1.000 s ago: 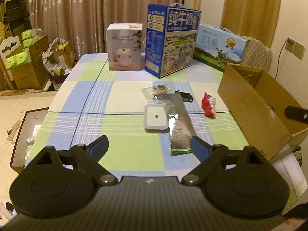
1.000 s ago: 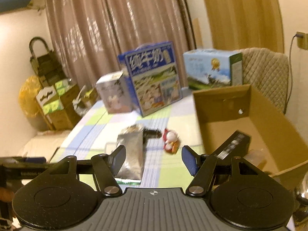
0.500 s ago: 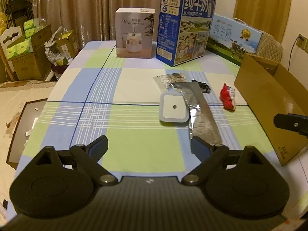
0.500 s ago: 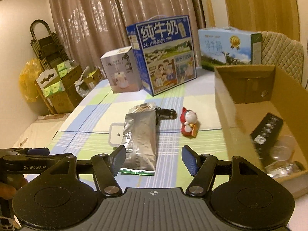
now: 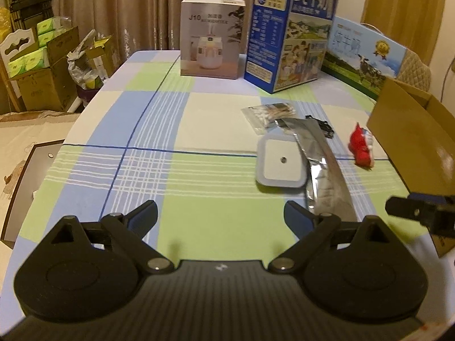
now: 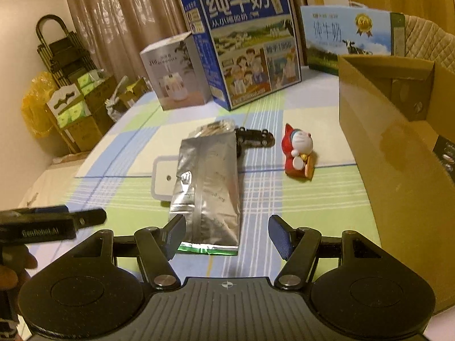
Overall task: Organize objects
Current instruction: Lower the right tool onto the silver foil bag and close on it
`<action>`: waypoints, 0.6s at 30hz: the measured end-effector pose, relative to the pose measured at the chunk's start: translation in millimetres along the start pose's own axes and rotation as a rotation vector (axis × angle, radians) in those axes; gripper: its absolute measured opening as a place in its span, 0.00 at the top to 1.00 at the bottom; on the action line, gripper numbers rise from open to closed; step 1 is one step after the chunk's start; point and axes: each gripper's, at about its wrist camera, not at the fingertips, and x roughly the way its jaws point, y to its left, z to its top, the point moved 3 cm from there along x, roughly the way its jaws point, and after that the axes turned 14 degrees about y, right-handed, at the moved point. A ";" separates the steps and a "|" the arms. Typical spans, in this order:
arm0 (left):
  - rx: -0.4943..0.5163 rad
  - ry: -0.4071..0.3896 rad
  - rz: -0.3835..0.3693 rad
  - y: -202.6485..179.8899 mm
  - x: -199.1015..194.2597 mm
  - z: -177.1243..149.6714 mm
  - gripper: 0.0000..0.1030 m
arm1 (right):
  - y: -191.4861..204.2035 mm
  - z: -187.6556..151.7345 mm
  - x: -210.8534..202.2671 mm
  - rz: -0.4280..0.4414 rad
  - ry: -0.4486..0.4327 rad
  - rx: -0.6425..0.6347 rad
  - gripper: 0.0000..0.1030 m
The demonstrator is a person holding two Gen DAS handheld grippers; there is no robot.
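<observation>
Right wrist view: a silver foil pouch (image 6: pixel 206 190) lies flat on the checked tablecloth (image 6: pixel 298 199), long and creased, with a green strip along its near end. That near end sits just ahead of the right gripper (image 6: pixel 226 237), whose jaws stand wide apart with nothing between them. A white square device (image 6: pixel 165 177) with a small centre hole is partly tucked under the pouch's left edge. Beyond the pouch's far end lie a clear bag of small sticks (image 6: pixel 214 128) and a black clip-like item (image 6: pixel 254 137). A red-and-white cat figurine (image 6: pixel 298 152) lies to the right, apart from the pouch, near the wall of an open cardboard box (image 6: pixel 381 153) that closes off the right side. Bare cloth runs between pouch and figurine.

Left wrist view shows the left gripper (image 5: pixel 220 218) also spread wide and empty, over a broad bare stretch of cloth left of the device. Three printed cartons stand along the far edge: a humidifier box (image 5: pixel 212 38) and two milk cartons (image 5: pixel 290 34).
</observation>
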 end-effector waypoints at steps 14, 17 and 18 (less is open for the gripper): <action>-0.007 0.015 -0.014 1.9 9.3 3.1 0.06 | 5.9 6.0 17.5 -0.023 0.024 -0.014 0.30; -0.004 0.016 -0.013 1.0 9.0 3.0 0.06 | 4.8 5.4 18.2 -0.027 0.028 -0.013 0.30; -0.003 0.017 -0.012 0.9 9.2 3.1 0.06 | 4.4 5.5 18.0 -0.028 0.027 -0.012 0.30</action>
